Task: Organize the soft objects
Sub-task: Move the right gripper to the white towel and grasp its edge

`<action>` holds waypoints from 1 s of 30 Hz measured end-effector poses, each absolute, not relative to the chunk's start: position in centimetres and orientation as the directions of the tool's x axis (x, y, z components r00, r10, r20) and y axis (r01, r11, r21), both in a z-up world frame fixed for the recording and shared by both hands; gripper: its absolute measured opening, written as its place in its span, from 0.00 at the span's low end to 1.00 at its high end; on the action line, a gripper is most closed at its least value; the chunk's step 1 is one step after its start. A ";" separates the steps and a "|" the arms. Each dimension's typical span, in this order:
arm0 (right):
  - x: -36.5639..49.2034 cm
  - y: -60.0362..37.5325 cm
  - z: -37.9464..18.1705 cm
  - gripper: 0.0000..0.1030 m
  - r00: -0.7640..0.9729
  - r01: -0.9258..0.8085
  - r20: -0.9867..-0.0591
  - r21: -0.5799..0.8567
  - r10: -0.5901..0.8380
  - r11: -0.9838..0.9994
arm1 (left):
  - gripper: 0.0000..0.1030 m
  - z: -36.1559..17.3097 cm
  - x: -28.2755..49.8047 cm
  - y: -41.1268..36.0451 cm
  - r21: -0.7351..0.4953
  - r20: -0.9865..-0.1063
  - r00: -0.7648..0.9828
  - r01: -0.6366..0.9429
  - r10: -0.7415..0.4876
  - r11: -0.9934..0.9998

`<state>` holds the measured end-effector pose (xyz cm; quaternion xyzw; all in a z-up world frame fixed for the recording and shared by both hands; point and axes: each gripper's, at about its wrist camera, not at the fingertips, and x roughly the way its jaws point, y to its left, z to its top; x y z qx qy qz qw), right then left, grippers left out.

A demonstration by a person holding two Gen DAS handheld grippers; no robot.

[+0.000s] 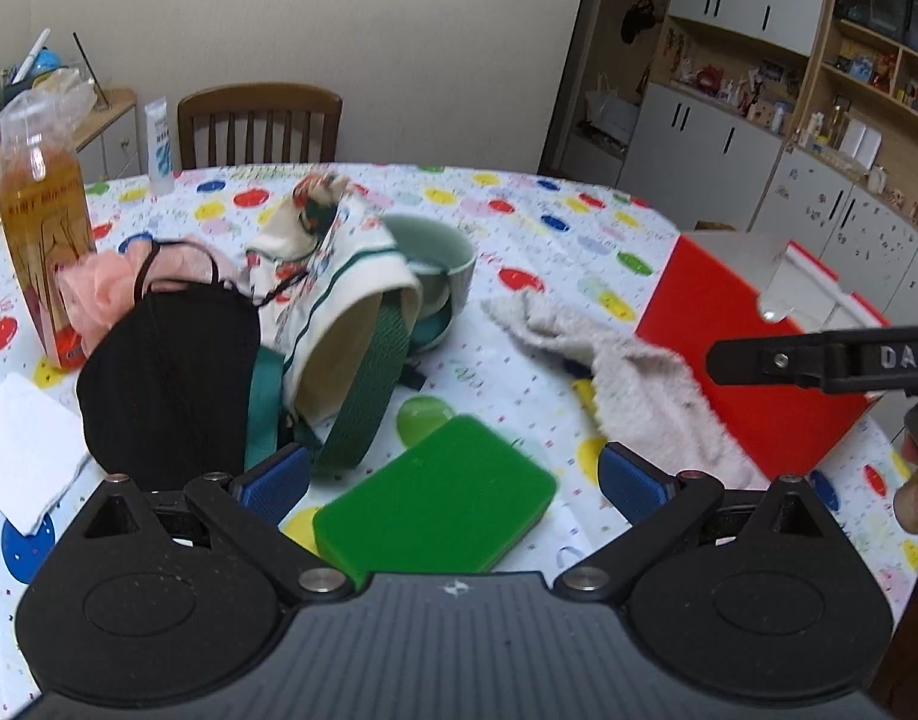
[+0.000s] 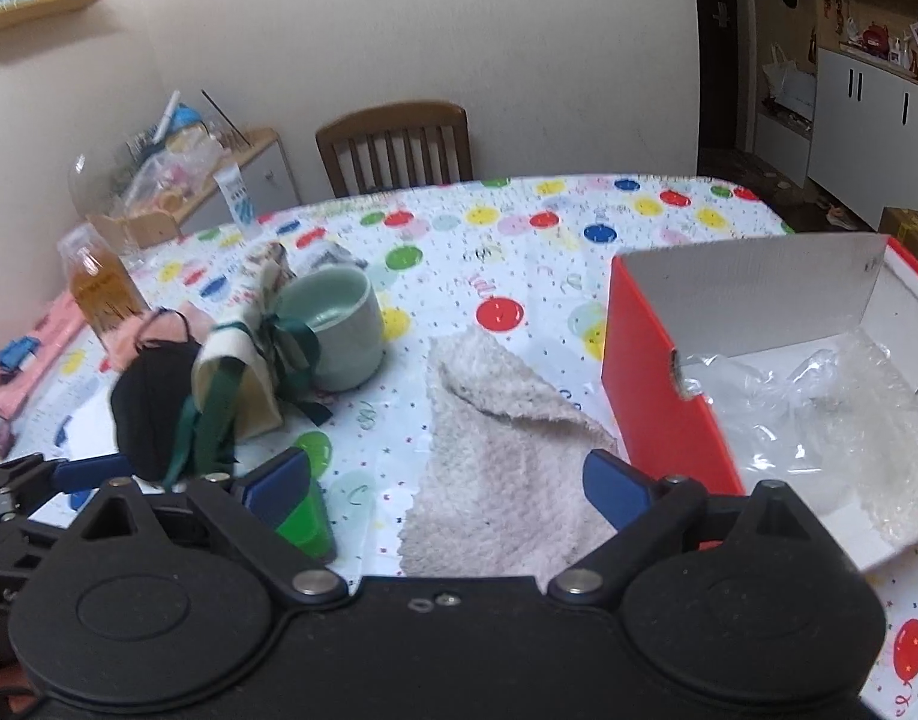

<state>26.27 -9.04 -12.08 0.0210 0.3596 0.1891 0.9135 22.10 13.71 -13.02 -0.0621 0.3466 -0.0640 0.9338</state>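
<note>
Several soft things lie on the balloon-print tablecloth (image 1: 519, 222) in the left wrist view: a black face mask (image 1: 165, 372), a pink cloth (image 1: 99, 294) behind it, a cream printed pouch with green webbing straps (image 1: 339, 312) leaning against a pale green cup (image 1: 453, 264), and a beige fleecy cloth (image 1: 627, 372) that runs up against the red box (image 1: 729, 360). The left gripper (image 1: 453, 483) hangs with its jaws spread wide and nothing between them, above a green sponge (image 1: 435, 504); the other gripper's black arm reaches in from the right edge. In the right wrist view the right gripper (image 2: 453, 486) is likewise released and empty, poised just over the near end of the beige fleecy cloth (image 2: 501, 450), with the red box (image 2: 657, 384) just beside it, open at the top and lined with clear plastic wrap (image 2: 831, 420). The step in hand looks like the approach to a first pick, with no soft item seen in the box yet. The next move probably calls for lowering the right fingers onto a fold of the cloth, pinching enough pile to lift it whole, and carrying it over the box wall without dragging the sponge.
</note>
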 end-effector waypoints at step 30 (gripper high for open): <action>34.1 -4.9 -19.5 0.71 0.604 -0.268 -0.775 0.022 0.186 0.963 | 0.98 -18.8 25.8 12.0 0.026 -0.737 0.651 0.297 -0.183 0.954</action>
